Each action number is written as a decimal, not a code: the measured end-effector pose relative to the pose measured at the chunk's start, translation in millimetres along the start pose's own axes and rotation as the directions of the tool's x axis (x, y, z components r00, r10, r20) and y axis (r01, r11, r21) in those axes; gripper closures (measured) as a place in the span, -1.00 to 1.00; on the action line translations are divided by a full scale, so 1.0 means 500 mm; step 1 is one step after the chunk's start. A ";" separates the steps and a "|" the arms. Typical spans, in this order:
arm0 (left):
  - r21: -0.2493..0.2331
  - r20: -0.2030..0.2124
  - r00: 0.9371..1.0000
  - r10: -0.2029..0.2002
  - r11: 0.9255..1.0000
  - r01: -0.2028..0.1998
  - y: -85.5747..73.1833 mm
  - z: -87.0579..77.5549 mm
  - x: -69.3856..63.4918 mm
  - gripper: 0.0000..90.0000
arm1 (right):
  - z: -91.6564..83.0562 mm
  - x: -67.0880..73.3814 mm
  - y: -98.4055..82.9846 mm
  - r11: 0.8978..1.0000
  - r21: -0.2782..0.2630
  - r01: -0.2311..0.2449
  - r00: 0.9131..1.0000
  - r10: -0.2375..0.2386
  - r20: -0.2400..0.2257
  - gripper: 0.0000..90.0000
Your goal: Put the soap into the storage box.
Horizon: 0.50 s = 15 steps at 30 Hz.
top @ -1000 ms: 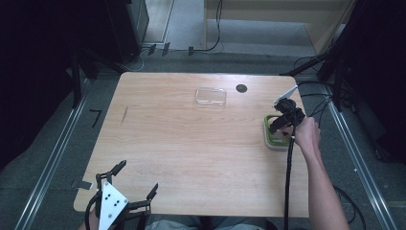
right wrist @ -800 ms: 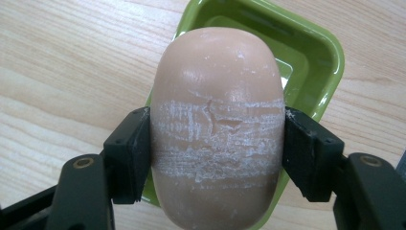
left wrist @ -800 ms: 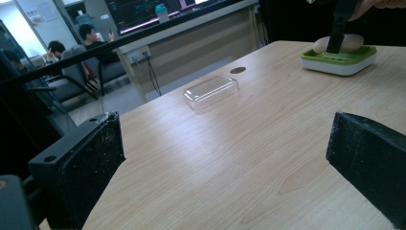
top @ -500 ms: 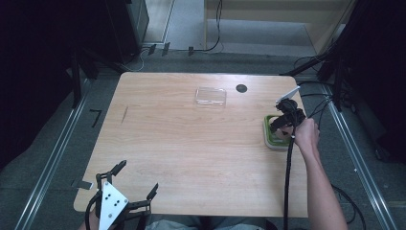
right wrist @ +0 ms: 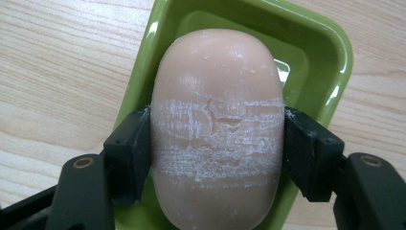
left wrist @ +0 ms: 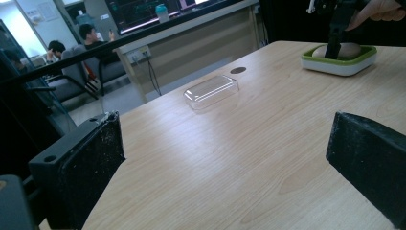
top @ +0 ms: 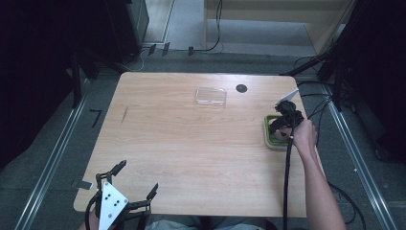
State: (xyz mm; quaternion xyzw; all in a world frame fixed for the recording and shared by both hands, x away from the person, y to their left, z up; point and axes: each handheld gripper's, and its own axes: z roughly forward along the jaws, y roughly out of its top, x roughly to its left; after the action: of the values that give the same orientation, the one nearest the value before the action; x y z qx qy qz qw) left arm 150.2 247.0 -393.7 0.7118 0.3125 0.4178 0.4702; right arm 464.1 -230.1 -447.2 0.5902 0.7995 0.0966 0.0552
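Right gripper (right wrist: 218, 143) clamped on soap (right wrist: 218, 129), which sits in the green dish (top: 268, 125) at the table's (top: 191, 143) right edge. Left gripper (top: 123, 189) well apart at the near left corner, jaws spread, nothing between. Clear lid (top: 210, 96) and dark hole (top: 241, 88) lie near the far edge, not in the way.

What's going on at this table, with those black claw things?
A person is working with two hand-held grippers. The right gripper is clamped on a pale bar of soap lying in a green dish near the table's right edge. The left gripper waits open at the near left corner, holding nothing. A clear plastic lid lies farther back.
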 end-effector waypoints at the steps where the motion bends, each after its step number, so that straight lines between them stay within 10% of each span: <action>1: -0.001 -0.001 1.000 -0.002 1.000 0.002 0.000 0.000 0.000 -1.00 | 0.001 0.001 0.000 1.000 0.005 0.000 1.000 0.000 0.001 -0.25; 15: 0.000 0.000 1.000 0.001 1.000 -0.001 0.000 0.000 0.000 -1.00 | 0.005 0.004 0.001 1.000 0.010 0.002 1.000 -0.002 0.002 -0.26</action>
State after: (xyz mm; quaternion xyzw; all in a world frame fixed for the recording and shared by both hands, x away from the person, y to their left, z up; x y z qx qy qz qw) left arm 150.1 247.1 -393.7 0.7121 0.3118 0.4180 0.4700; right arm 464.5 -228.0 -449.3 0.5898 0.8006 0.0918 0.0534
